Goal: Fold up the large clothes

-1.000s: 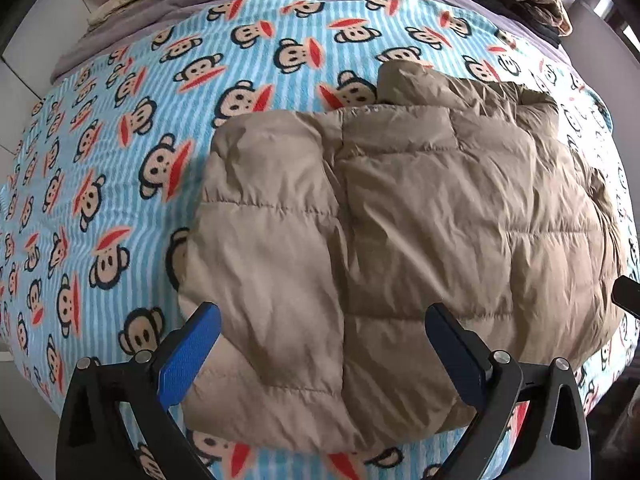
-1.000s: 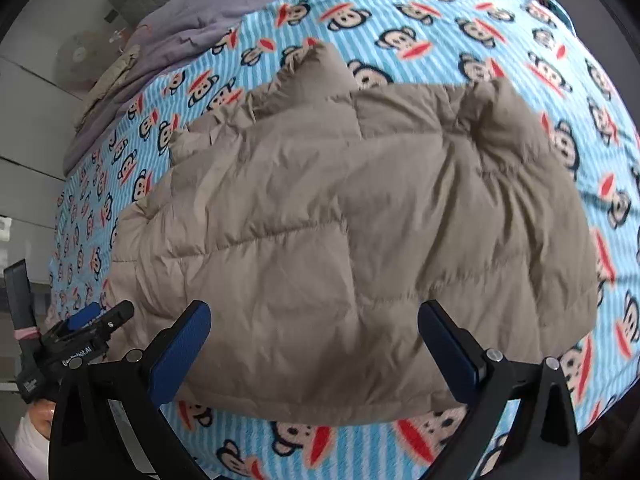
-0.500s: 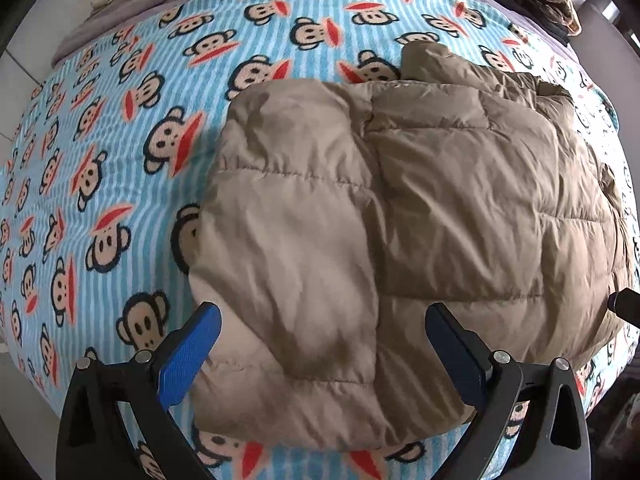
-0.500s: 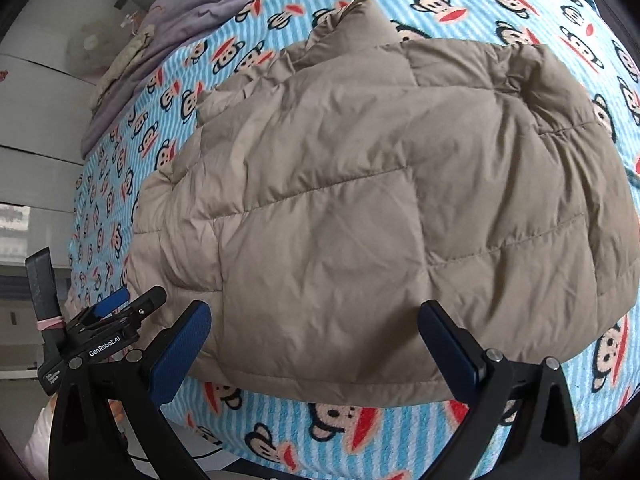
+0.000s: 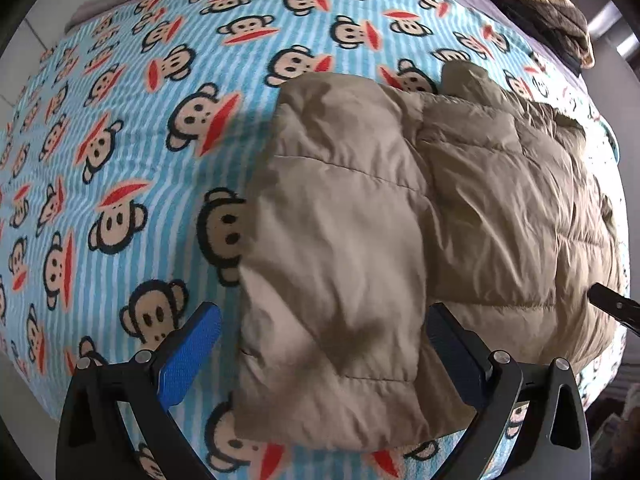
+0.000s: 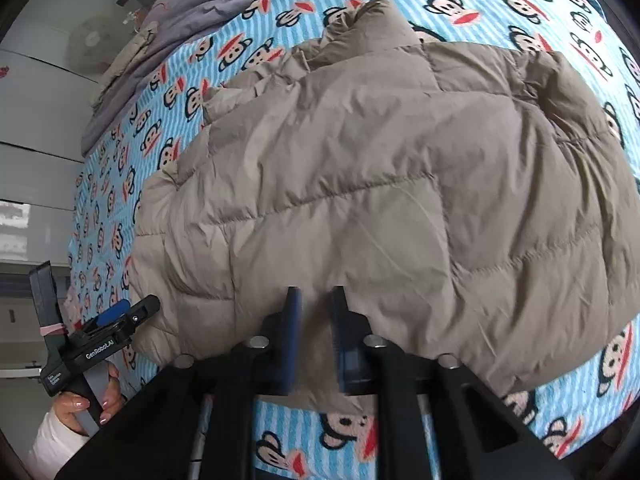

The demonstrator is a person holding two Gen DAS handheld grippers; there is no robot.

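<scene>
Your bed's monkey blanket (image 5: pixel 120 160) fills both views; grey sheet (image 6: pixel 200 4) upper left. Jacket (image 6: pixel 380 180) lies centre. Right gripper (image 6: pixel 314 312) jaws are closing on its hem; left gripper (image 5: pixel 320 344) gapes wide, empty, its tips hidden behind padding.

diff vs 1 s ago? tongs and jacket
Right tongs went from wide open to closing, with the jacket's near hem between the pads. Both cameras came closer to the jacket, which now fills more of each view. Left tongs are as open as before, straddling the folded sleeve at the hem, gripping nothing. The jacket lies folded as it was on the monkey-print blanket.
</scene>
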